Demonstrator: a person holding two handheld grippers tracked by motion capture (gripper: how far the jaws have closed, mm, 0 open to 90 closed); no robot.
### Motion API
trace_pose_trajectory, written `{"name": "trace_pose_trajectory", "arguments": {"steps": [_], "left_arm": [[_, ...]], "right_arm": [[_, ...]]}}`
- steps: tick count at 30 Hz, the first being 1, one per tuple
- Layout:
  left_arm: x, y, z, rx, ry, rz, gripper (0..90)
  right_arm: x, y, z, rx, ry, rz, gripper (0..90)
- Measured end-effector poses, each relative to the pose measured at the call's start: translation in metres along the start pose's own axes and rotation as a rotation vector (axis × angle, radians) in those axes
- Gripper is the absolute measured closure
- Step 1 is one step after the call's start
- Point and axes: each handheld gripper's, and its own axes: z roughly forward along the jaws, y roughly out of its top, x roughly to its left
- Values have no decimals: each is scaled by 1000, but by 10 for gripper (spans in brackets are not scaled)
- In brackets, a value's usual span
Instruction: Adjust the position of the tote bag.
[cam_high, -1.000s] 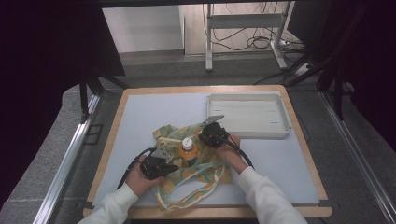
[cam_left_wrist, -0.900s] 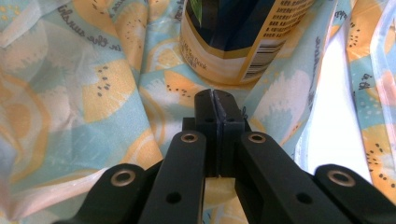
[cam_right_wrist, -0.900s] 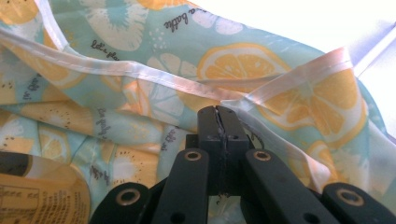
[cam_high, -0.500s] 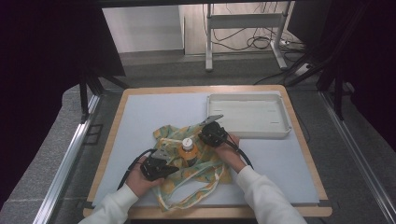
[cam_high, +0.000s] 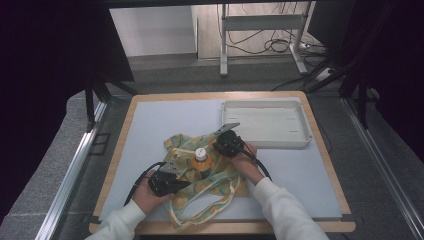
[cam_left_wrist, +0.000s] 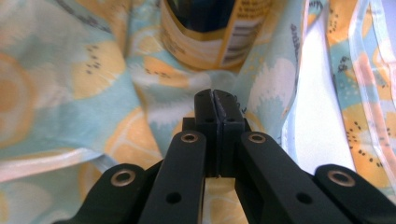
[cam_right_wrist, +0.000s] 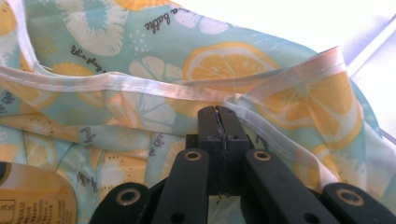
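Nothing moved; bag (cam_right_wrist: 140, 60) print reads "let's play"; bottle (cam_left_wrist: 215, 32) label illegible.

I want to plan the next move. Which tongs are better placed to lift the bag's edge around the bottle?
Right, probably. The right tongs are shut at the bag's white hem, while the left tongs pinch plain fabric below the bottle.

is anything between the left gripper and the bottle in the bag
Only cloth, as far as the frames show. The left gripper is shut just short of the bottle, and folds of the fruit-print bag lie between its tips and the bottle's base. Whether the jaws pinch that cloth is unclear.
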Motion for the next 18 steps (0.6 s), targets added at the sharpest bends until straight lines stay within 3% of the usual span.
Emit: {"name": "trace_pose_trajectory", "arguments": {"steps": [8,18], "left_arm": [[7,2,-21,-99,22,-19,900],[6,0,-42,-202,51,-27,900]], "right_arm": [[2,3,-14,-54,41,7,893],[10,4,-58,-164,85,-9,893]]}}
